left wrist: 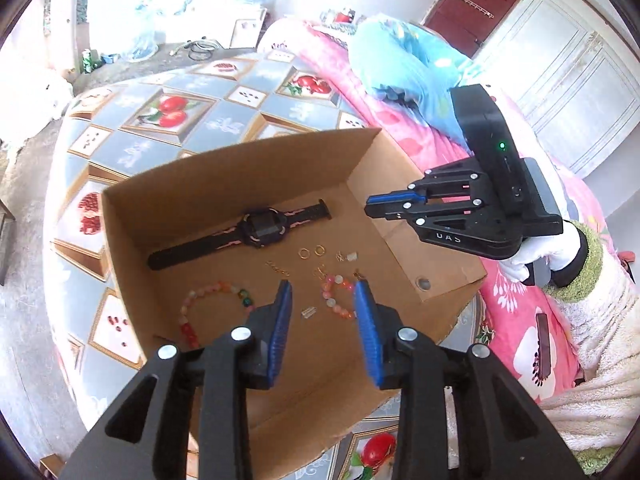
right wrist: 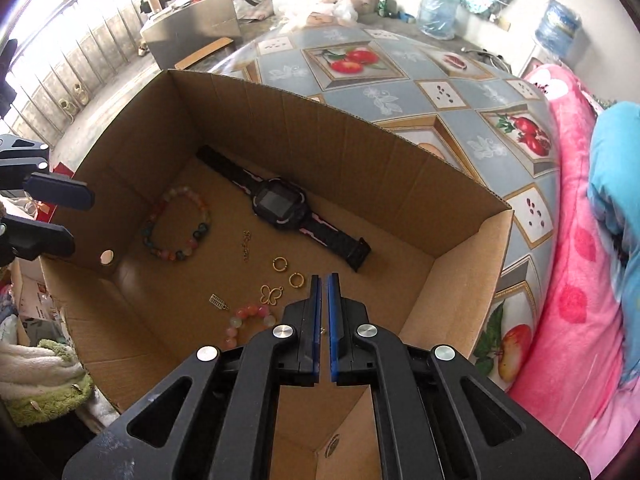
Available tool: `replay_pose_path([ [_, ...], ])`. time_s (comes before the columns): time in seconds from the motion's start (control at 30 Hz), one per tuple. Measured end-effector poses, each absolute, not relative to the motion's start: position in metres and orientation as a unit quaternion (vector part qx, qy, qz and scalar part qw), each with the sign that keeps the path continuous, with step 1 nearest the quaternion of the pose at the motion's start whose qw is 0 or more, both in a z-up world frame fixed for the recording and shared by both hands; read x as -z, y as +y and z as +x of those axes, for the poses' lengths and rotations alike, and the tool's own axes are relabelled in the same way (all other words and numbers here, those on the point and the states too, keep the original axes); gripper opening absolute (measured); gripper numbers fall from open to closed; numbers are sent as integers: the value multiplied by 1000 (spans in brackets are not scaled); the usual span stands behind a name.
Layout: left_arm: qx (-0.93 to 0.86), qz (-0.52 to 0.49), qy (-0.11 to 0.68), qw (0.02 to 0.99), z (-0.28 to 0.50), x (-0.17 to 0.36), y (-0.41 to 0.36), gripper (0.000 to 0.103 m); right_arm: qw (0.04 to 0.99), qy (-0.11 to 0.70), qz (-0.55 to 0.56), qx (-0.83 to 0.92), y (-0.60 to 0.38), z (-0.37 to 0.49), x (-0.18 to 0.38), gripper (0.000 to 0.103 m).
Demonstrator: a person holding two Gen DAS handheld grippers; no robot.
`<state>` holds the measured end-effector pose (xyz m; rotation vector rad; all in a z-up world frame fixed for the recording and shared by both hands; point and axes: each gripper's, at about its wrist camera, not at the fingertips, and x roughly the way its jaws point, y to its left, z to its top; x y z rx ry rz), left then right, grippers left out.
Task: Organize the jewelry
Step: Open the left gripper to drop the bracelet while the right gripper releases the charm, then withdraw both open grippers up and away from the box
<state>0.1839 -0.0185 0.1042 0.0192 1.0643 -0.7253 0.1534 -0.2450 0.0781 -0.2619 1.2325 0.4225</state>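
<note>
The left hand-held gripper (left wrist: 322, 286), released and empty, hovers over the small bracelet (left wrist: 337, 296) near the box (left wrist: 256, 168) near edge, while the right hand-held gripper (right wrist: 324, 280) is clenched, holding nothing visible.

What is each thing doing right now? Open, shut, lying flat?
cardboard box: open on top.
watch: lying flat in the box, strap stretched out.
big bead bracelet: closed loop, lying flat.
two gold rings: lying loose, apart.
left gripper: open, empty.
right gripper: shut.
</note>
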Motion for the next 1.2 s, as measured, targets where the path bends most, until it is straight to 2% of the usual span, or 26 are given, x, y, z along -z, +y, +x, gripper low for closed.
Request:
replay_pose_path([
  [0.13,302,1,458,836,176,-121,18,47,809,548,-100,-187,-255,149,-101,6],
  [0.2,276,-9,439,855,171,-125,37,56,831,522,-76,-179,-266,140,-121,18],
  [0.23,261,-14,431,864,167,-125,45,58,842,507,-60,-173,-274,134,-131,22],
  [0.3,232,-29,419,877,161,-122,63,64,865,478,-30,-151,-290,120,-147,37],
  [0.4,193,-57,411,889,152,-109,84,70,881,455,26,-125,-316,97,-155,45],
  [0.67,199,-154,473,844,146,-52,90,71,838,512,155,-109,-346,73,-103,46],
  [0.8,221,-179,493,822,140,-37,75,71,819,538,167,-110,-336,67,-82,44],
  [0.97,208,-175,487,830,131,-35,62,72,829,533,142,-93,-326,59,-84,43],
  [1.2,188,-187,488,832,118,-37,69,72,823,535,165,-91,-327,42,-81,42],
])
